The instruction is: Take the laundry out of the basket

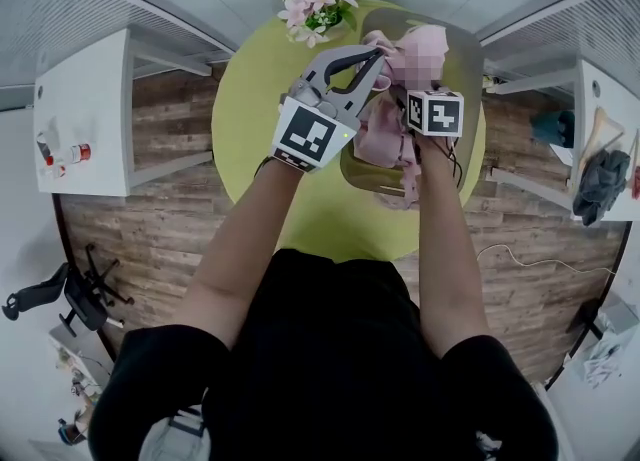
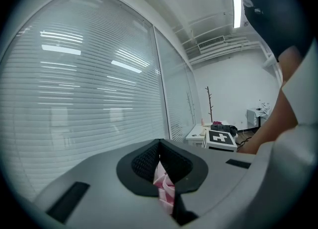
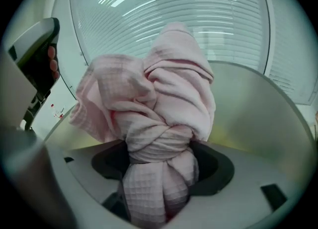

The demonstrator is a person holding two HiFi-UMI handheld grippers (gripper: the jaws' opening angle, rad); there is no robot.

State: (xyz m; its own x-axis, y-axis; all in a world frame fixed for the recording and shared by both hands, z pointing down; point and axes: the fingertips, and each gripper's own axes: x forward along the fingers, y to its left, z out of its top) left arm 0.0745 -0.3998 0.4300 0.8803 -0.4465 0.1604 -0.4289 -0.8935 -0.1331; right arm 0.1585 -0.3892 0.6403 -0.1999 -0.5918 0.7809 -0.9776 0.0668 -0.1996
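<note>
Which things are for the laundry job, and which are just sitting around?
For the job:
- pink waffle cloth
- basket
- left gripper and right gripper, both clamped on the cloth

Just lying about:
- pink flowers
- office chair
- dark clothes on the side table

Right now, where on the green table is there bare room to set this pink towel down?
The green table's left half is bare, from the flowers round to the near edge in front of you. The right side is crowded: the basket sits there, with the pink towel hanging over it.
</note>
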